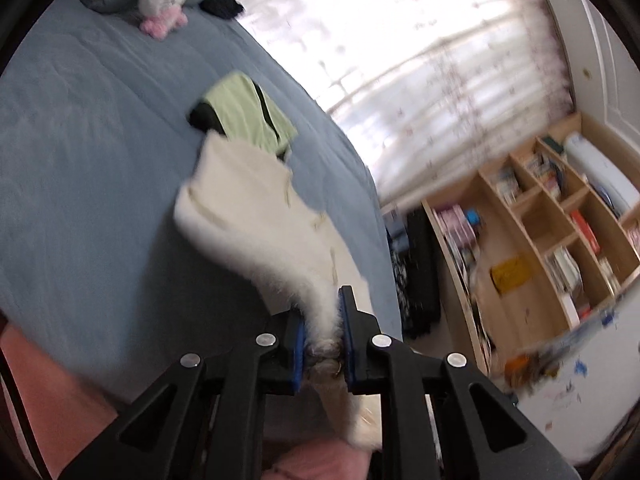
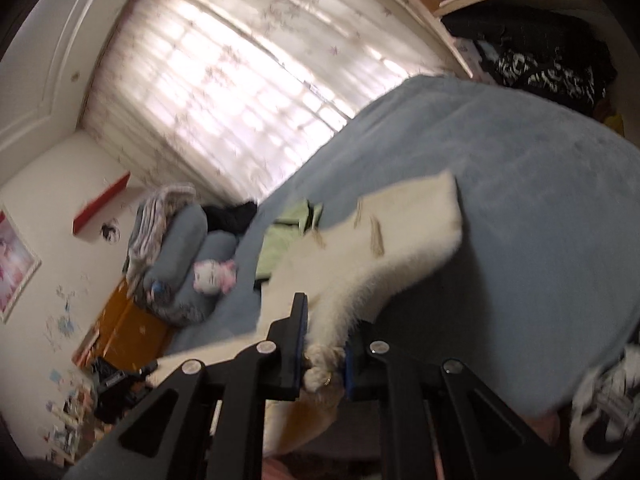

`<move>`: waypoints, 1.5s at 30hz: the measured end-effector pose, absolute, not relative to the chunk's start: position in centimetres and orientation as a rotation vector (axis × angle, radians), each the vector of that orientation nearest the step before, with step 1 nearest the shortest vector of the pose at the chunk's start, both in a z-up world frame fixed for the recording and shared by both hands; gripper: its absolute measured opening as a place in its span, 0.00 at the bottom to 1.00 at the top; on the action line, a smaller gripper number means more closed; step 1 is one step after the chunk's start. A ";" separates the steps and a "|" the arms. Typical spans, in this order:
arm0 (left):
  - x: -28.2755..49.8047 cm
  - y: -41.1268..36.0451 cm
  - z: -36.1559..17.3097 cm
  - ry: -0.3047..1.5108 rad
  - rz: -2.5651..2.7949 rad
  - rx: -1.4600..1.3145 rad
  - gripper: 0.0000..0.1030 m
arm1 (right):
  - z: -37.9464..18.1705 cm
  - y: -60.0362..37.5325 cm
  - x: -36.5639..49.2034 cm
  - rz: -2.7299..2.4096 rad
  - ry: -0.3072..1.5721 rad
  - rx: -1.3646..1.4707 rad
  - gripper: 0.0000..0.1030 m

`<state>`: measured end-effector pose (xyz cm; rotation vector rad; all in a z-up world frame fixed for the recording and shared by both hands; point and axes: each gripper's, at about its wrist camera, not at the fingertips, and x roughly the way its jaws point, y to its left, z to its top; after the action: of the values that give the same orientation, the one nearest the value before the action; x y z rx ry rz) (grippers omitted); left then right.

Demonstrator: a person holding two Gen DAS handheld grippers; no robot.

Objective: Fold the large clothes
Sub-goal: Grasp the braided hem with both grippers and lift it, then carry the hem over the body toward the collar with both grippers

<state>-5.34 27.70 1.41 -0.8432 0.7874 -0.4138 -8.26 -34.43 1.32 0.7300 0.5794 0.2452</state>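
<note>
A white fluffy garment hangs stretched above the blue bed. My left gripper is shut on one bunched edge of it. My right gripper is shut on another bunched edge of the same white garment, which stretches forward over the bed. Both views are motion-blurred. A folded green garment with a black piece lies on the bed beyond the white one; it also shows in the right wrist view.
A pink and white plush toy and blue pillows sit at the bed's head. A wooden bookshelf stands past the bed's edge by the curtained window. Dark clothes are piled at the bed's far side.
</note>
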 end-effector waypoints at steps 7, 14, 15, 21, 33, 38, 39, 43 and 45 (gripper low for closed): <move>7.1 26.5 1.6 0.764 -0.336 -0.800 0.11 | 1.8 -37.2 3.1 0.178 0.577 0.842 0.13; 19.9 24.7 -1.5 0.815 -0.251 -0.717 0.12 | -1.8 -38.1 15.3 0.047 0.652 0.809 0.14; 21.1 24.4 -2.3 0.831 -0.244 -0.702 0.12 | -2.6 -37.9 17.0 0.028 0.672 0.787 0.14; 26.3 23.5 -9.2 0.950 -0.187 -0.678 0.15 | -8.3 -36.5 22.7 -0.036 0.796 0.715 0.16; 29.3 24.6 -9.5 0.948 -0.255 -0.585 0.83 | -11.2 -37.4 24.5 -0.022 0.857 0.662 0.55; 30.2 21.5 -10.3 0.994 -0.298 -0.296 0.83 | -11.0 -35.3 26.1 -0.038 0.866 0.340 0.55; 30.3 20.9 -10.8 0.997 -0.301 -0.228 0.83 | -11.1 -34.9 26.6 -0.028 0.872 0.278 0.55; 31.2 19.3 -12.6 0.991 -0.311 -0.036 0.83 | -13.0 -34.4 28.4 0.013 0.926 0.102 0.56; 31.7 18.7 -13.3 0.987 -0.334 0.021 0.83 | -13.6 -35.1 29.1 0.016 0.938 0.092 0.56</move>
<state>31.69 18.72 -13.31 0.0208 0.9873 -0.3341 29.06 -35.07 -13.62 0.0924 0.9379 0.0157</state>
